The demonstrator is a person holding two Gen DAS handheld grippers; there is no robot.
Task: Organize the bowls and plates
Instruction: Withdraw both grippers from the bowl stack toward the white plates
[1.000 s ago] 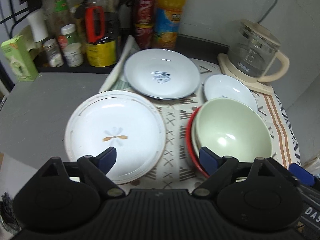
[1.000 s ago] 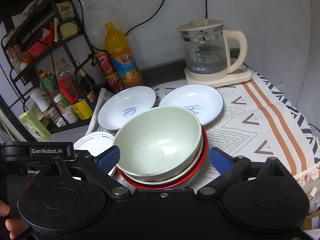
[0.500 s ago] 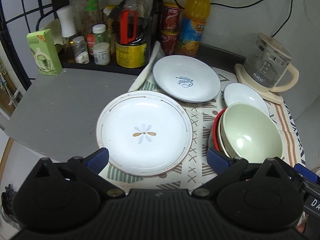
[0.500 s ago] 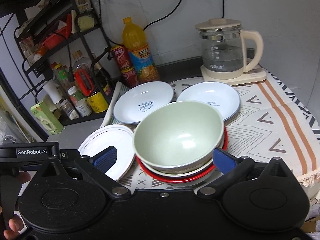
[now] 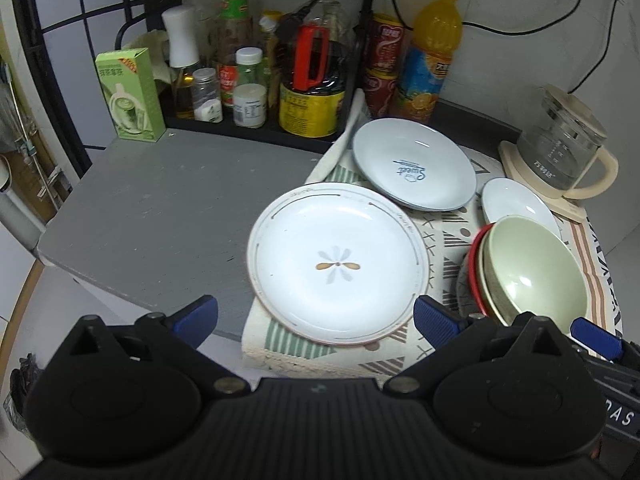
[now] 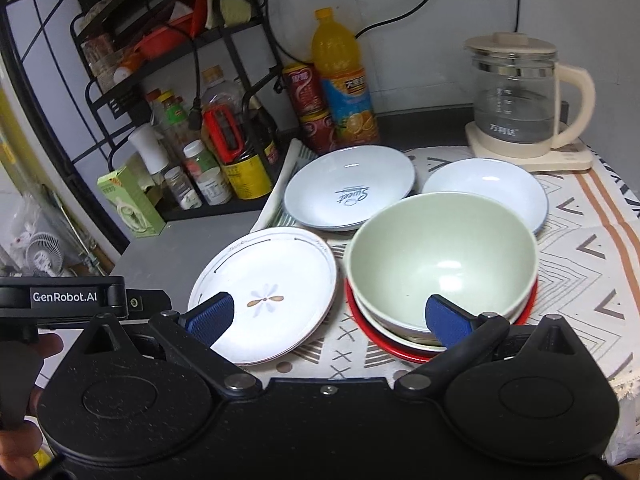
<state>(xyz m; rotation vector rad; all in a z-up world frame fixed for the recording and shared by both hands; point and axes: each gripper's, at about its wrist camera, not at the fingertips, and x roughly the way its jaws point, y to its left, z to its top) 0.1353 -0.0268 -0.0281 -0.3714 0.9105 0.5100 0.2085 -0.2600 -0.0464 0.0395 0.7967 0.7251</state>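
Note:
A white plate with a flower mark (image 5: 336, 260) (image 6: 264, 292) lies at the cloth's left edge. Behind it sits a pale blue plate with "Sweet" lettering (image 5: 412, 164) (image 6: 350, 194), and to its right a smaller white plate (image 5: 516, 204) (image 6: 486, 190). A green bowl (image 5: 532, 276) (image 6: 440, 256) is stacked on other bowls with a red rim (image 6: 388, 344). My left gripper (image 5: 316, 318) is open, above and in front of the flower plate. My right gripper (image 6: 328, 316) is open, in front of the gap between the flower plate and the bowl stack. Both are empty.
A glass kettle (image 5: 568, 152) (image 6: 520, 100) stands at the back right. An orange drink bottle (image 6: 344, 80), cans and a rack of jars (image 5: 248, 80) line the back. A green box (image 5: 128, 92) sits on the grey counter (image 5: 160, 208). A patterned cloth (image 6: 580, 260) covers the right side.
Both grippers have pulled back and up from the dishes, so more of the counter shows. The left has shifted left, the right has shifted left too. No dish has moved.

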